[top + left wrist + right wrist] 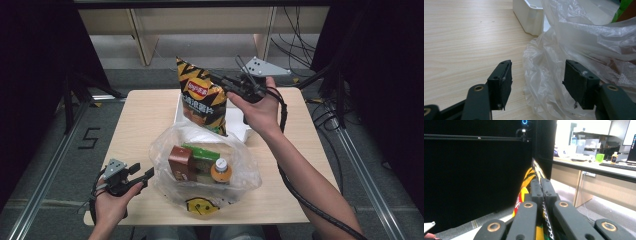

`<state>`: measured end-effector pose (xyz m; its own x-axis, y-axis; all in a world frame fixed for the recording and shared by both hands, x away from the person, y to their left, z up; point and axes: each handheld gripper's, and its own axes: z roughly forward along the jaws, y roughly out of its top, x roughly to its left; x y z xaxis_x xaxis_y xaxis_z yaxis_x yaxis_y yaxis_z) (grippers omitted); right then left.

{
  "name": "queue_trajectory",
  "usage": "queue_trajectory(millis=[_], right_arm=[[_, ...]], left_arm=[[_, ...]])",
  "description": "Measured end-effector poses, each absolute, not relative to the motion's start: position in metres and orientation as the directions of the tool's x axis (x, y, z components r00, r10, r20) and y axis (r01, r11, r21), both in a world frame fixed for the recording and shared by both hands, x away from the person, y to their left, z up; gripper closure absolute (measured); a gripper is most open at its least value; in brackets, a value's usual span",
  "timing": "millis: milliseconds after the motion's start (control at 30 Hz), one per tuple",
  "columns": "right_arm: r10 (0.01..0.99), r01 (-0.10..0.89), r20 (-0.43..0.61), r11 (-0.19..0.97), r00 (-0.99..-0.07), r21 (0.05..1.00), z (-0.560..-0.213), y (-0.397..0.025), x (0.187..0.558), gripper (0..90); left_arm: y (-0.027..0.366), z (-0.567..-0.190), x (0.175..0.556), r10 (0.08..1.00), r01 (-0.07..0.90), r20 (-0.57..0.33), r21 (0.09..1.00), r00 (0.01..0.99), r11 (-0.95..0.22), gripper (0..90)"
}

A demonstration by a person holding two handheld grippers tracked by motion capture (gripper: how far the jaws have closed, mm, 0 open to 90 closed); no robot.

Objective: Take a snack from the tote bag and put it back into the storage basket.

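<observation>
Right tongs [216, 79] pinch the upper edge of a black-and-yellow chip bag [202, 97], jaws pressed flat on the foil in the right gripper view [541, 187]. Bag hangs upright above the far middle of the worktop [135, 125], its lower end over a white tray [246, 131] and just behind a clear plastic bag [240, 170]. Left tongs [141, 172] spread wide, holding nothing, low at the near left, just beside the plastic bag's wrinkled side [549, 62]; in the left gripper view the film lies between the jaws and appears to brush the right one. Inside the plastic bag: a brown carton [181, 161], a green packet [204, 152], an orange-capped bottle [221, 170].
</observation>
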<state>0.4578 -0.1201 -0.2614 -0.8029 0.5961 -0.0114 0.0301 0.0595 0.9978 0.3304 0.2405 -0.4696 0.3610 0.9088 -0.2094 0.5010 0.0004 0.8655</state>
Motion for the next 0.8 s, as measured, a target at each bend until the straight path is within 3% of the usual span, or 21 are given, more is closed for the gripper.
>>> queue_trajectory(millis=[800], right_arm=[[0.635, 0.048, -0.005, 0.067, -0.773, 0.997, -0.261, -0.122, 0.484, 90.0]], left_arm=[[0.243, -0.468, 0.331, 0.907, 0.491, -0.210, 0.871, 0.364, 0.004, 39.0]])
